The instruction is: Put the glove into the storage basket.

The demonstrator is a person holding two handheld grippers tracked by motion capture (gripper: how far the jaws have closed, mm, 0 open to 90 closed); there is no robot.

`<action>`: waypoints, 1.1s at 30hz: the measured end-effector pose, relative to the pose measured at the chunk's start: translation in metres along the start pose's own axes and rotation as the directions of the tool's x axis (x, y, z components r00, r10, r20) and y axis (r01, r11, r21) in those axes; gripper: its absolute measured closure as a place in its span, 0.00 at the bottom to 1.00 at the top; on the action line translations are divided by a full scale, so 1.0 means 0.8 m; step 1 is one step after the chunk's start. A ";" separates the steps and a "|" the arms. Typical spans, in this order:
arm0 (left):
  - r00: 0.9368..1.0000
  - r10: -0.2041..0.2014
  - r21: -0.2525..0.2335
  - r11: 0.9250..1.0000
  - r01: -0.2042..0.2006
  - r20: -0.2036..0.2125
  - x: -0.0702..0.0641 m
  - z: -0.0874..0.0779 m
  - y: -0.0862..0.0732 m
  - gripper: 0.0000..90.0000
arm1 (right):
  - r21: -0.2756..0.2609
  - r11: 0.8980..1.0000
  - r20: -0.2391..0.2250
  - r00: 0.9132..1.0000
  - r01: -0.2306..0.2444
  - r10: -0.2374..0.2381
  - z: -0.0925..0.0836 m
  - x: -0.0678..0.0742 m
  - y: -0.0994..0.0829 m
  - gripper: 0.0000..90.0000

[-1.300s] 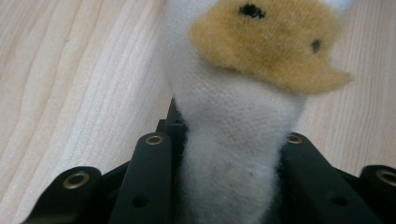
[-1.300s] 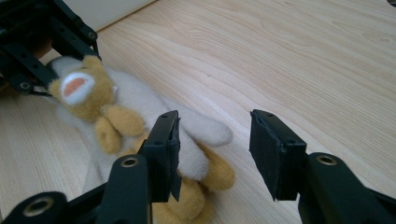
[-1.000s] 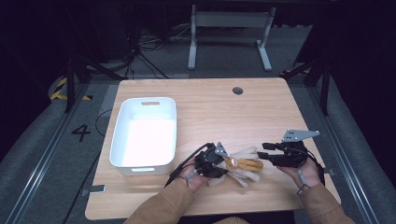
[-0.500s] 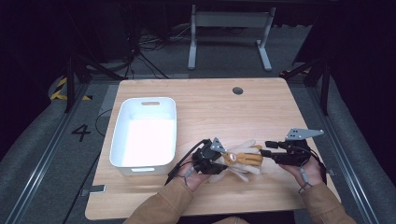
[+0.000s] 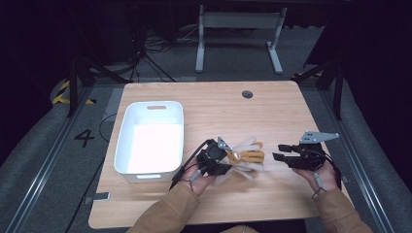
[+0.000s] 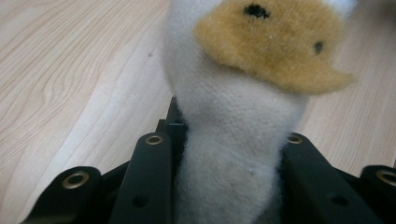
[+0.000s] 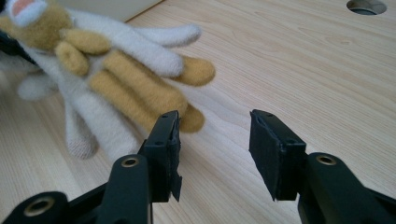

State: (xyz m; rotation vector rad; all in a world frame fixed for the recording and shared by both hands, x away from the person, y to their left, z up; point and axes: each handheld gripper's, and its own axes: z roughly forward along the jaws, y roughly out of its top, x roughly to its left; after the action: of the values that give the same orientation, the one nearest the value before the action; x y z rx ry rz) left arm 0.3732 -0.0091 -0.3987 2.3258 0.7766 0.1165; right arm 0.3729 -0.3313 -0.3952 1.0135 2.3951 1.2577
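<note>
Room: dark floor all round, cables and a metal stand behind, one pale wooden table (image 5: pixel 272 116) lit in the middle.
Tub: white plastic tub (image 5: pixel 127 130) on the table's left half, nothing visible in it, well apart from the right hand.
Toy: and there's the soft toy (image 5: pixel 245 158), white and tan plush, lying on the wood just right of the tub, near the front edge, limbs splayed toward the right gripper.
Left gripper: left gripper (image 5: pixel 214 159) is clamped on the toy. In the left gripper view the white plush (image 6: pixel 229 154) is squeezed between both black jaws, partly closed, pads pressing into the fabric.
Right gripper: right gripper (image 7: pixel 215 154) stands open, jaws wide apart, bare wood between them. It points at the toy's tan legs (image 7: pixel 140 93), close but not touching; in the high view it sits just right of the toy (image 5: pixel 286 154).
Done: one grip is on, by the look of it at the head end.
Left: second grip not yet made. Toy is not in the tub, and whether the tub is the goal I can only guess; it looks the likely place.
Next call: right jaws need to ease in over a leg before anything lifts cleanly.
</note>
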 end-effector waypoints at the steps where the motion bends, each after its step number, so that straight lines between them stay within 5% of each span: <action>1: 1.000 -0.008 0.009 1.000 0.008 0.004 0.001 -0.001 0.002 0.78 | 0.002 1.000 0.002 1.000 0.000 0.000 0.000 -0.001 0.000 0.59; 8: 0.999 -0.045 0.031 0.998 0.046 -0.025 0.006 -0.011 0.011 0.78 | 0.012 1.000 0.009 1.000 -0.004 0.004 0.002 -0.010 -0.001 0.59; 13: 0.996 -0.077 0.050 0.996 0.079 -0.040 0.013 -0.017 0.012 0.78 | 0.095 0.994 0.025 0.998 0.053 -0.056 0.013 -0.019 -0.009 0.60; 23: 0.980 -0.182 0.026 0.982 0.185 -0.077 0.026 -0.040 0.014 0.77 | 0.142 0.986 0.034 0.995 0.087 -0.093 0.037 -0.007 -0.014 0.63; 33: 0.960 -0.260 0.045 0.963 0.266 -0.099 0.050 -0.065 0.020 0.77 | 0.165 0.984 0.024 0.997 0.070 -0.075 0.044 -0.007 -0.015 0.63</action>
State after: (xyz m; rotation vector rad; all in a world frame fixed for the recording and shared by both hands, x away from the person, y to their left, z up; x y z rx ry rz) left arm 0.3990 0.0338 -0.3533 2.2590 1.1422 0.0855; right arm 0.3892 -0.3173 -0.4262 0.9713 2.5222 1.0271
